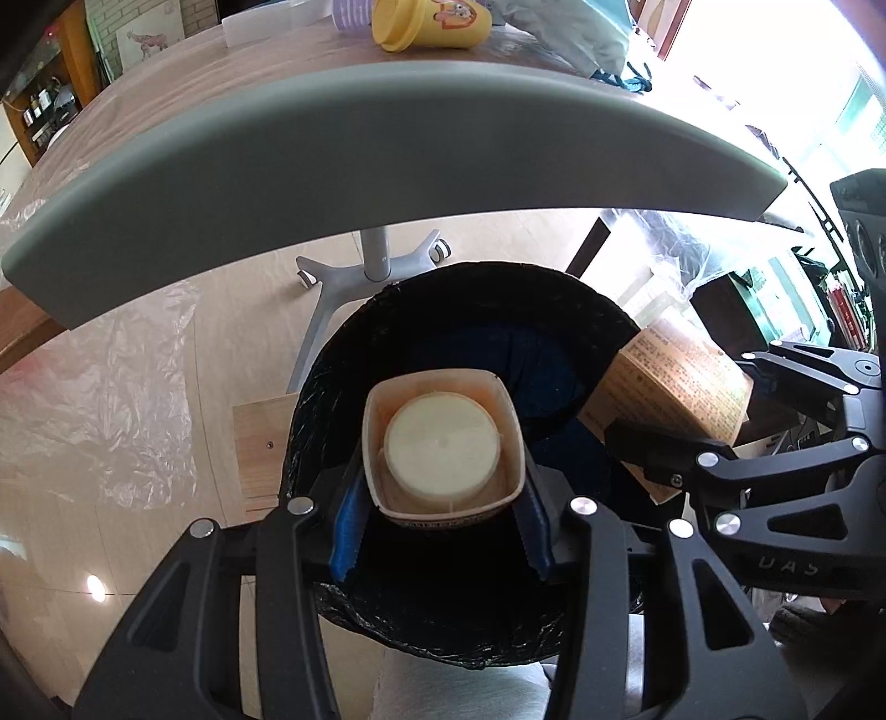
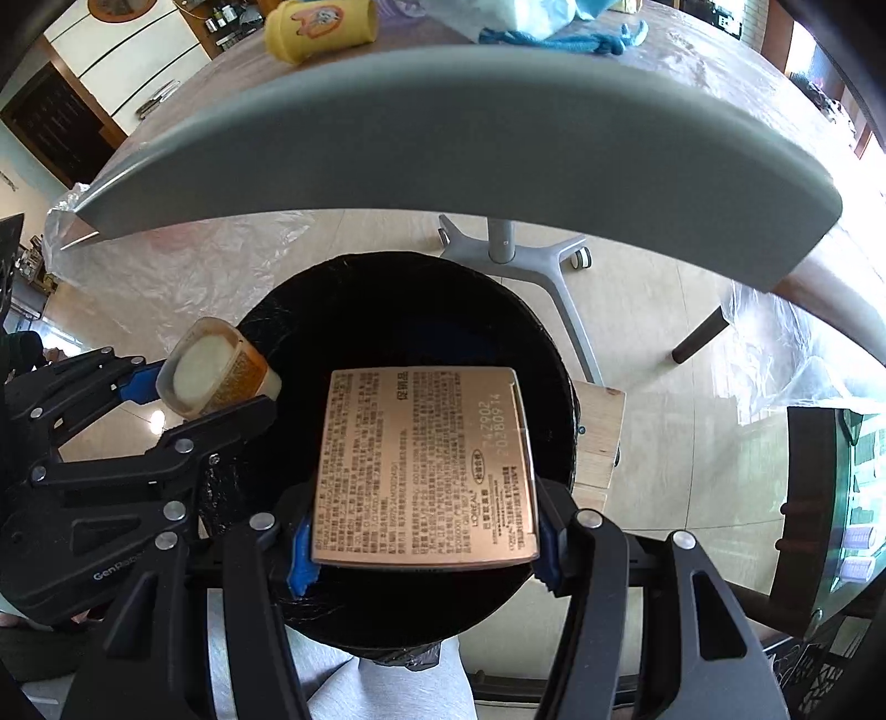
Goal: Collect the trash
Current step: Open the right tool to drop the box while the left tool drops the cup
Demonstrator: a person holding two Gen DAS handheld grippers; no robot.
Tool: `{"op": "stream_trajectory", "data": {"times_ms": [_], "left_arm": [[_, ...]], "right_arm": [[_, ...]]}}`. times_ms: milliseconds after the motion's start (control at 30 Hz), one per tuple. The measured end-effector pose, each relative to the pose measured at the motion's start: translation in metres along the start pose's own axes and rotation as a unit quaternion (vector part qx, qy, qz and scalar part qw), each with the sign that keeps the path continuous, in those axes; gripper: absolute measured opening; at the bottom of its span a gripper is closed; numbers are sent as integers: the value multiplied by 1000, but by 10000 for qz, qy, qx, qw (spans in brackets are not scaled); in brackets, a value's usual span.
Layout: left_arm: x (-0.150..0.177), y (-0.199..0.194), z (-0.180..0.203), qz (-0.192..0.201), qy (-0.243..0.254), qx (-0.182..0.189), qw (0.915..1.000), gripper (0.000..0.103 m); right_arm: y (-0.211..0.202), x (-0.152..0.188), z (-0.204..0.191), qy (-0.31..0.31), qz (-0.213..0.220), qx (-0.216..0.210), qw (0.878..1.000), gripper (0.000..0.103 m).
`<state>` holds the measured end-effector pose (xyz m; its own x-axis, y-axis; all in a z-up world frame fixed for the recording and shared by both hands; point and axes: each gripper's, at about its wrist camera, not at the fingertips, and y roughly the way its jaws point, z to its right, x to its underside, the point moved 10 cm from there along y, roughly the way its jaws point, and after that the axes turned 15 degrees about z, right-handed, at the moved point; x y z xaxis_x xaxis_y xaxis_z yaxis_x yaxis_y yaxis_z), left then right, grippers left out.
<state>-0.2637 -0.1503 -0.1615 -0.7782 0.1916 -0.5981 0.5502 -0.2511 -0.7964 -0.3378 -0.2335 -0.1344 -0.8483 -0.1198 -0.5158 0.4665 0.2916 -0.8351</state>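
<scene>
My left gripper point(image 1: 440, 531) is shut on an orange carton with a white round cap point(image 1: 443, 443), held over the black-lined trash bin point(image 1: 459, 310). The carton also shows in the right wrist view point(image 2: 219, 368). My right gripper point(image 2: 423, 548) is shut on a flat copper-coloured printed box point(image 2: 423, 465), held over the same bin point(image 2: 398, 293). The box also shows in the left wrist view point(image 1: 673, 382), at the bin's right rim, with the right gripper point(image 1: 736, 410) behind it. The left gripper point(image 2: 183, 387) shows at the left of the right wrist view.
A grey tabletop edge point(image 1: 387, 144) arches above the bin, and it also shows in the right wrist view point(image 2: 470, 127). A yellow cup point(image 1: 429, 22) lies on the table behind. A wheeled grey stand base point(image 2: 526, 260) and a wooden block point(image 2: 601, 437) sit beside the bin.
</scene>
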Motion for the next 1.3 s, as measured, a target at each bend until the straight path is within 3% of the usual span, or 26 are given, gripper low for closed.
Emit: {"op": "stream_trajectory", "data": {"times_ms": [1300], "left_arm": [[13, 7, 5, -212, 144, 126, 9996, 47]], "right_arm": [[7, 0, 20, 496, -1, 194, 9986, 57]]}}
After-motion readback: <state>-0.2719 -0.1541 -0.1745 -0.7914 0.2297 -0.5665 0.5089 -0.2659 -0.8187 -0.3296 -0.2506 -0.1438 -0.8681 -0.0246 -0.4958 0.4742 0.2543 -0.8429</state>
